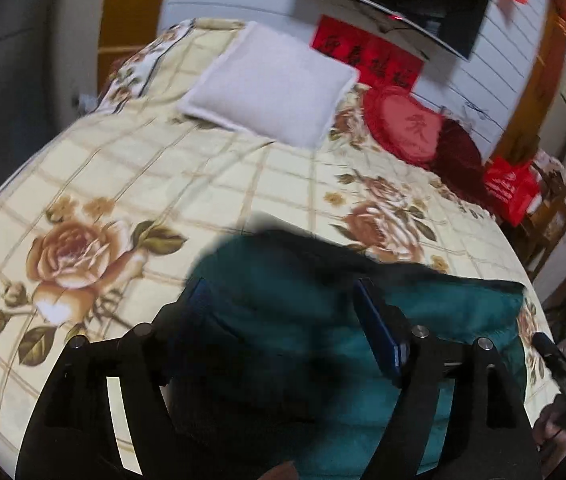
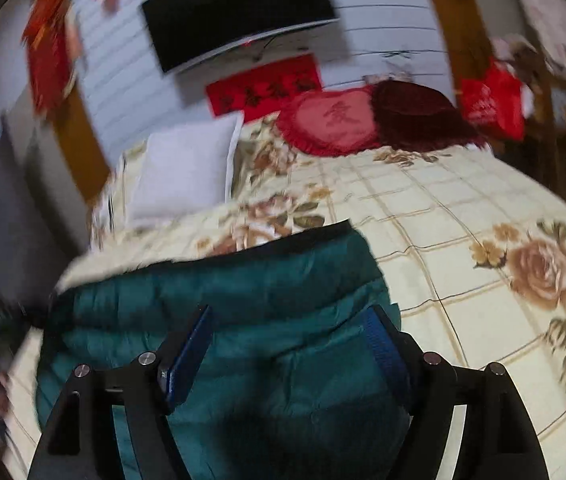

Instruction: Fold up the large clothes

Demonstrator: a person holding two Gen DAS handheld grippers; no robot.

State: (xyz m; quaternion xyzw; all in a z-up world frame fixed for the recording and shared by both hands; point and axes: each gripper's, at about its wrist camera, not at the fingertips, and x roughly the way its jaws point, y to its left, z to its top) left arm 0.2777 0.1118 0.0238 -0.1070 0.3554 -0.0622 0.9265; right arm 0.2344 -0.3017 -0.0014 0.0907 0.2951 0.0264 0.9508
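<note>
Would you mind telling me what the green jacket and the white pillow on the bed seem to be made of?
The green jacket looks like a quilted, padded garment with a smooth, slightly shiny synthetic shell, perhaps nylon or polyester: puffy stitched bands show across it. The white pillow looks like matte woven cloth, possibly cotton, with a flat stitched border; blur leaves the weave unclear.

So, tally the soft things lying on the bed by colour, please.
Teal puffy jacket: 1
White pillow: 1
Red heart cushion: 1
Dark maroon cushion: 1
Total: 4, all resting on the floral bedspread.
</note>
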